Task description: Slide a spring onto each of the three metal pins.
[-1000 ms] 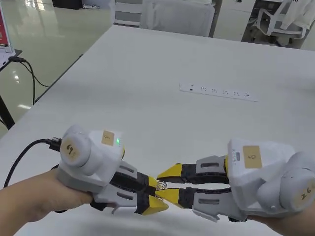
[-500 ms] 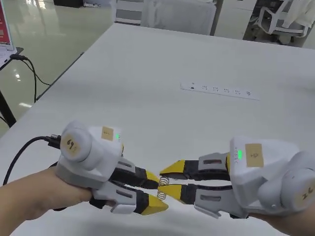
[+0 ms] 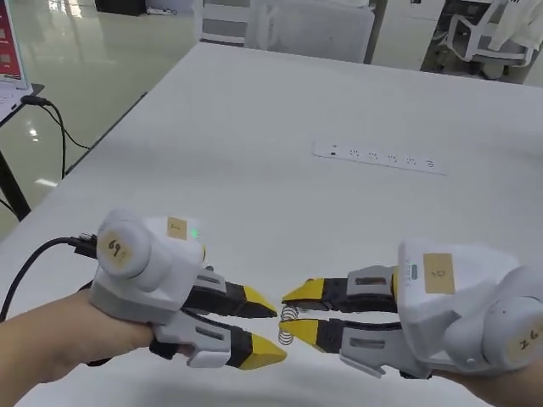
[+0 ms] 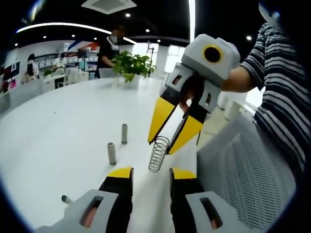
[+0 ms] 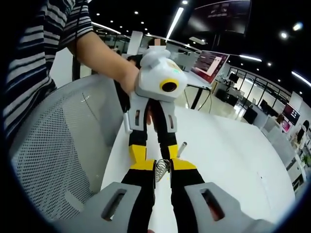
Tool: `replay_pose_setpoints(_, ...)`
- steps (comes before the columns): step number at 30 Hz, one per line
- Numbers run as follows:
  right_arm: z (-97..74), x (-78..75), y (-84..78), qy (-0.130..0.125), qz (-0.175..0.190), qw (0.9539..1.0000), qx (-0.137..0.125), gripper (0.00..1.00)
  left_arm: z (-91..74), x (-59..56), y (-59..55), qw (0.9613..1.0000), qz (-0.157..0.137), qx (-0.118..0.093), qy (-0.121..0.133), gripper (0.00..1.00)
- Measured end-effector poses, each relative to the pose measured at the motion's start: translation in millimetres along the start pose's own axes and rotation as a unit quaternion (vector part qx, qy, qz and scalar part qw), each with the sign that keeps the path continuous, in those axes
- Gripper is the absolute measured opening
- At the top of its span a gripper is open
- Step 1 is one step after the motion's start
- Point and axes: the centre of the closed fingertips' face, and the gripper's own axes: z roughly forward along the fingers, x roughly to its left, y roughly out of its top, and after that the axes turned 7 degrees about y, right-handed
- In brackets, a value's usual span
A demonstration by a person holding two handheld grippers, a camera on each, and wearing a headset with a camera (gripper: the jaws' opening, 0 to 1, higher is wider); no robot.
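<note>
between the tips of the right claw (image 4: 163,144) a spring (image 4: 157,155) sits pinched at one end, its other end free, likely for threading. facing it, the left claw (image 4: 151,173) gapes with nothing inside. beyond its left jaw, one upright pin (image 4: 111,153) and a second pin (image 4: 124,133) stand on the desk (image 4: 58,126).

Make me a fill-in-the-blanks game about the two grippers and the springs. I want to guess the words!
1. The right gripper pinches a small metal ___ in its jaws.
2. The left gripper has its jaws ___, with nothing between them.
3. In the left gripper view, ___ upright springs stand on the white table.
Missing words: spring; open; two.
</note>
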Motion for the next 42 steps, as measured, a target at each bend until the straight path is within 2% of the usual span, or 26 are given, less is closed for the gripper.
replay_pose_setpoints(6, -0.3, -3.6, -1.7, -0.009, -0.001, 0.9999, 0.005, 0.08, -7.4, 3.7, -2.2, 0.9999, -0.007, 0.000, 0.009, 0.26)
replay_pose_setpoints(11, 1.2, -5.4, -2.3, -0.012, -0.006, 0.9999, 0.010, 0.08, -16.6, 7.0, -9.1, 0.9997, -0.015, 0.007, 0.017, 0.31)
replay_pose_setpoints(17, 3.4, -7.5, -4.3, -0.016, -0.007, 0.9997, 0.014, 0.08, -29.2, 18.4, -16.5, 0.9985, -0.039, 0.010, 0.037, 0.38)
replay_pose_setpoints(24, 2.7, -11.4, -6.5, -0.024, -0.005, 0.9995, 0.018, 0.08, -44.5, 27.7, -22.5, 0.9967, -0.054, 0.006, 0.061, 0.46)
replay_pose_setpoints(34, 1.2, -14.0, -9.5, -0.031, -0.003, 0.9993, 0.020, 0.08, -65.9, 47.1, -33.3, 0.9912, -0.073, 0.004, 0.110, 0.72)
replay_pose_setpoints(42, 2.9, -16.1, -10.0, -0.037, 0.002, 0.9992, 0.017, 0.08, -74.1, 54.2, -34.4, 0.9882, -0.083, -0.006, 0.129, 0.91)
